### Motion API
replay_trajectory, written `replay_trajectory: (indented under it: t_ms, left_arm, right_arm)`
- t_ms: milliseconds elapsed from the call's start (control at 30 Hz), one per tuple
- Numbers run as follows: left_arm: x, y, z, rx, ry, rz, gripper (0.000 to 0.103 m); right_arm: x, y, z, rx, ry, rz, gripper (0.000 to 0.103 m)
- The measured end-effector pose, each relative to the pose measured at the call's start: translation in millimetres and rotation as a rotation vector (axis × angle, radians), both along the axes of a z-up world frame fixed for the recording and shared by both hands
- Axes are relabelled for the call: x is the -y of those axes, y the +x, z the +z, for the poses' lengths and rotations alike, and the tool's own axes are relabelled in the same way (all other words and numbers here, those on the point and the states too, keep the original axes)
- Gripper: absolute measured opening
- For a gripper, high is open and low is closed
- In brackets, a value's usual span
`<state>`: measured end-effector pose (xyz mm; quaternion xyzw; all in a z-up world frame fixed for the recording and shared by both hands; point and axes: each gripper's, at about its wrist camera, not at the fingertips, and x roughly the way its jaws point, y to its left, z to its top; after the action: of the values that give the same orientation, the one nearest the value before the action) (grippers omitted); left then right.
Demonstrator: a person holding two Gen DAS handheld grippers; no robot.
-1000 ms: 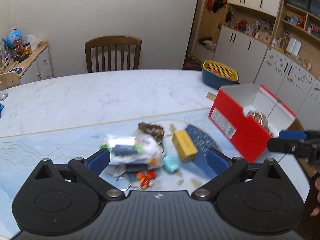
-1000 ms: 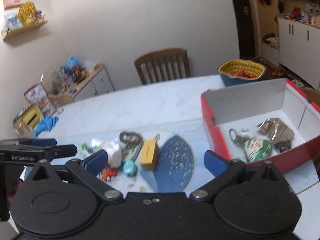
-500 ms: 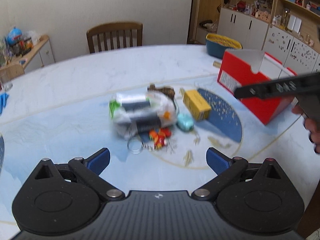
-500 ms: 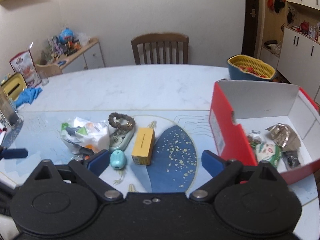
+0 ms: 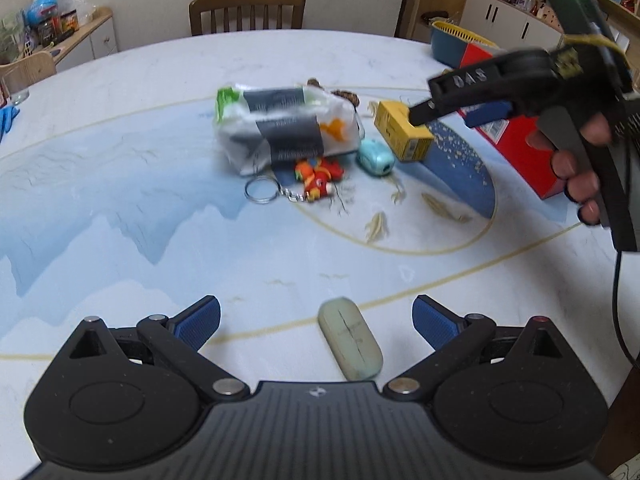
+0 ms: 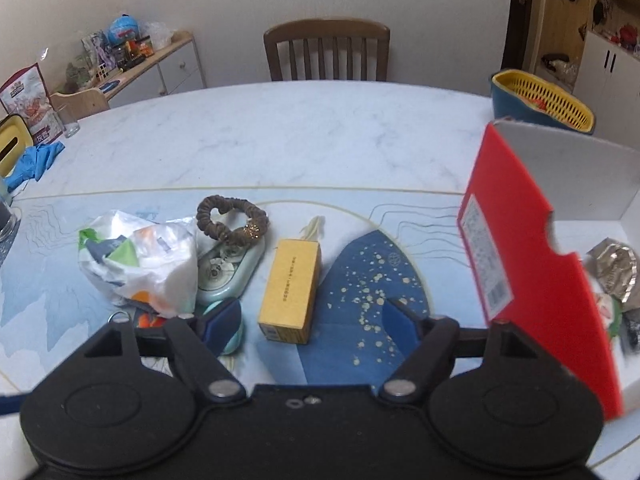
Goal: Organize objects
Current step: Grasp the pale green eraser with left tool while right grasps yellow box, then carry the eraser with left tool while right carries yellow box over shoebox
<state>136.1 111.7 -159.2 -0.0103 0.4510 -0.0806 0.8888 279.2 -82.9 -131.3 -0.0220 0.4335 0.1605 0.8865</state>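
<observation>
A yellow box lies on the table mat, just ahead of my open right gripper; it also shows in the left wrist view, partly behind the right gripper. Left of it lie a white plastic bag, a brown scrunchie on a pale green case, a teal egg-shaped item and a red keychain toy. A red cardboard box stands open at the right with several items inside. My left gripper is open; a pale green eraser-like piece lies between its fingers.
A yellow and blue basket sits at the table's far right edge. A wooden chair stands behind the table. A glass and blue cloth lie at the far left. Cabinets line the right wall.
My left gripper has pulled back and lowered toward the table's near side, bringing the pale green piece into view. My right gripper has moved forward and down over the yellow box.
</observation>
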Motion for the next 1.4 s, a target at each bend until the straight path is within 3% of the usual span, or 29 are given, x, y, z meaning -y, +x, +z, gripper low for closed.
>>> replay_trajectory:
  t_ms: [200, 367, 467, 633, 733, 867, 1100, 1400]
  left_arm:
    - [11.7, -2.4, -10.5, -0.033, 0.027, 0.004, 0.101]
    - [18.3, -4.7, -12.7, -0.033, 0.044, 0.006, 0.091]
    - [21.8, -4.5, -11.0, -0.028, 0.058, 0.015, 0.082]
    - [24.1, -4.0, -7.1, -0.018, 0.056, 0.043, 0.055]
    - [24.2, -3.5, -6.7, -0.015, 0.065, 0.065, 0.045]
    - [25.4, -3.4, -6.7, -0.013, 0.072, 0.075, 0.041]
    - [28.8, 1.5, -5.4, -0.024, 0.062, 0.068, 0.022]
    - [26.7, 14.3, -4.4, -0.047, 0.03, 0.084, 0.021]
  right_arm:
    - [-7.9, 16.8, -13.8, -0.048, -0.006, 0.015, 0.07]
    - [-12.2, 26.1, -22.0, -0.077, -0.018, 0.015, 0.06]
    - [-13.2, 30.1, -25.7, -0.091, -0.027, 0.014, 0.055]
    - [-16.7, 35.4, -28.2, -0.099, -0.032, 0.028, 0.045]
    - [-18.5, 36.6, -28.6, -0.107, -0.03, 0.039, 0.043]
    - [-18.7, 36.2, -28.6, -0.114, -0.025, 0.059, 0.032]
    - [-11.6, 32.2, -27.6, -0.135, -0.007, 0.08, 0.029]
    - [10.5, 1.0, -14.9, -0.163, 0.05, 0.14, 0.029]
